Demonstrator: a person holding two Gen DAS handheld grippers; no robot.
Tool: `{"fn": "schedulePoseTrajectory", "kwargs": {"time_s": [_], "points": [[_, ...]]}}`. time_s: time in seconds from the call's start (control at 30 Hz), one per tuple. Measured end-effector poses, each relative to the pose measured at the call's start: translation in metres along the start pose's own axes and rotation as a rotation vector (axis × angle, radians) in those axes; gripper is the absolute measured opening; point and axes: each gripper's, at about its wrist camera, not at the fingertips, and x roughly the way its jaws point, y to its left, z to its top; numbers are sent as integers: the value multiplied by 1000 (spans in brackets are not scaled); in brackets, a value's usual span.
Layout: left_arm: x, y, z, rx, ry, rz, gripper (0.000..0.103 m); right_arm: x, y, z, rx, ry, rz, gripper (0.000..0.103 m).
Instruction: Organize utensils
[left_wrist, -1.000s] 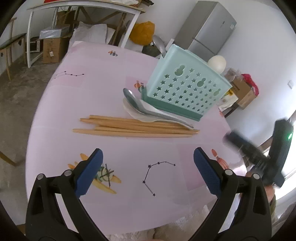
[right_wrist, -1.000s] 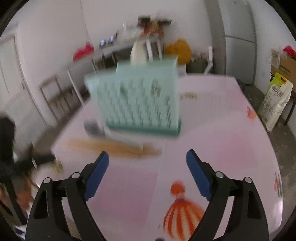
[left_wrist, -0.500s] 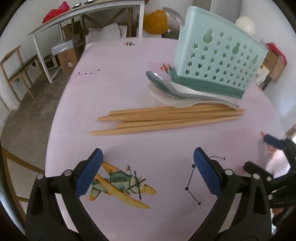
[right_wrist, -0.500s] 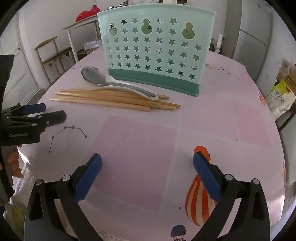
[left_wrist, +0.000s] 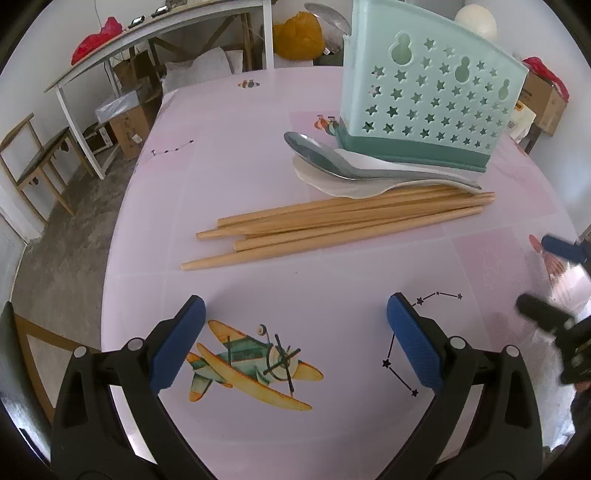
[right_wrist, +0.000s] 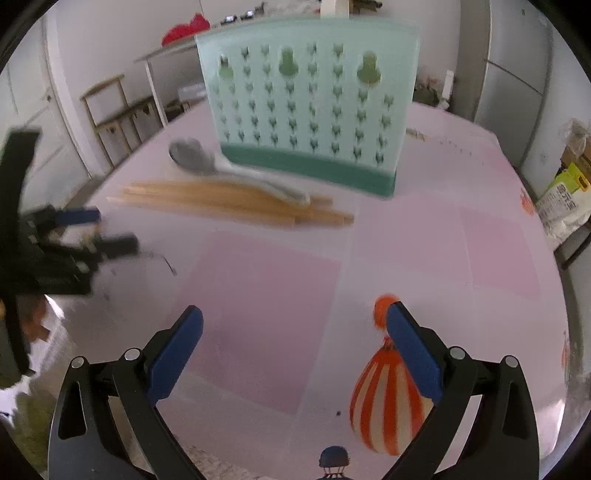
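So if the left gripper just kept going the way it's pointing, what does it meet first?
Probably the bare tablecloth: the left gripper, jaws open and empty, angles down at the airplane print, short of the chopsticks. Depth is hard to judge through the fisheye.
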Motion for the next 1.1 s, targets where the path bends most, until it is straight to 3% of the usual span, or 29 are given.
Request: {"fn": "schedulePoseTrajectory", "kwargs": {"time_s": [0.17, 0.23, 0.37, 0.47, 0.6, 0.67, 0.87, 1.1], "points": [[-3, -3, -6, 7, -34, 13, 96, -29, 5, 39, -52, -185, 30, 96], [-4, -2, -9, 7, -45, 4, 96, -28, 12, 58, -76, -207, 71, 95], [-5, 0, -10, 18, -57, -11, 96, -16, 38, 90, -147, -213, 150, 79], [-6, 3, -12, 25, -74, -17, 96, 0, 61, 107, -214, -189, 217, 68], [-8, 3, -16, 26, -99, -20, 96, 33, 92, 122, -299, -127, 227, 59], [-8, 4, -17, 28, -107, -25, 96, 47, 105, 125, -321, -96, 215, 50], [-7, 5, -17, 29, -120, -32, 96, 82, 132, 131, -368, -37, 148, 38], [-6, 7, -16, 31, -124, -38, 95, 97, 132, 132, -364, -1, 89, 18]]}}
